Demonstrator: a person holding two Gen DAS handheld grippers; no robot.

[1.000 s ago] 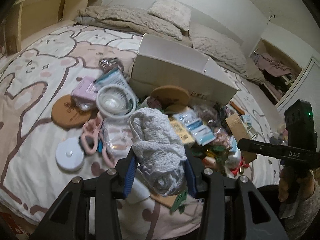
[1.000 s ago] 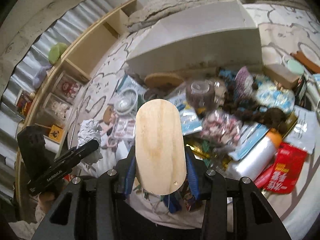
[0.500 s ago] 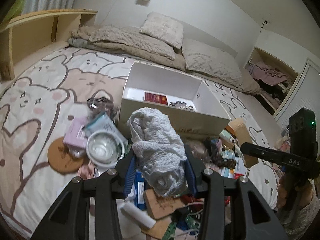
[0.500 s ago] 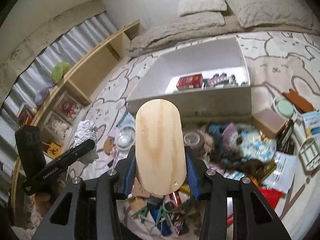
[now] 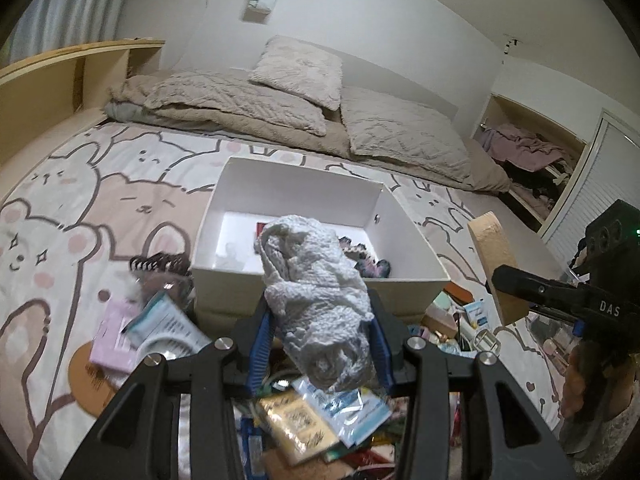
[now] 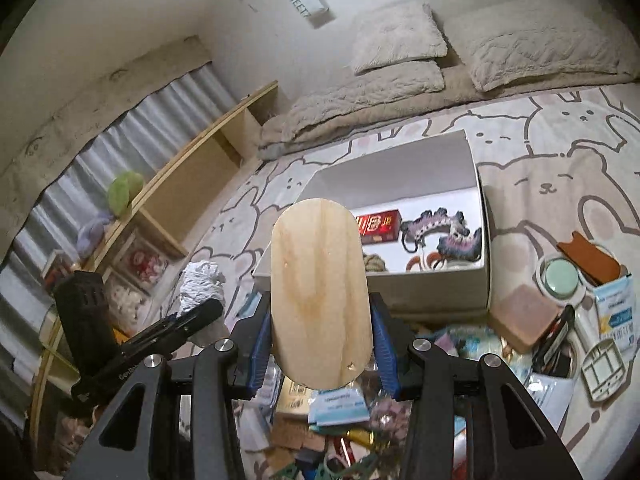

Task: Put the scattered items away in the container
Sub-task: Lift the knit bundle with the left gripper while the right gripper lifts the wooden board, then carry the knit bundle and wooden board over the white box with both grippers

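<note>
My left gripper (image 5: 318, 344) is shut on a crumpled white knitted cloth (image 5: 316, 292), held up just in front of the white open box (image 5: 320, 276) on the bed. My right gripper (image 6: 320, 346) is shut on an oval wooden board (image 6: 319, 292), also raised before the white box (image 6: 486, 240). In the box lie a red packet (image 6: 378, 226), dark knitted pieces (image 6: 440, 232) and a coiled rope. The right gripper with its board (image 5: 494, 264) shows at the right of the left wrist view; the left one with the cloth (image 6: 200, 284) shows at the left of the right wrist view.
Scattered items lie heaped below both grippers: packets (image 5: 344, 412), a pink pouch (image 5: 114, 340), a cork coaster, a brown block (image 6: 524, 316), a round green-lidded tin (image 6: 560, 278). Beige pillows (image 5: 296, 72) line the bed's far end; a wooden shelf (image 6: 192, 176) runs along its left side.
Both grippers have risen and moved toward the box, so its inside now shows. The cloth and the board stay gripped; the pile has dropped lower in both views.
</note>
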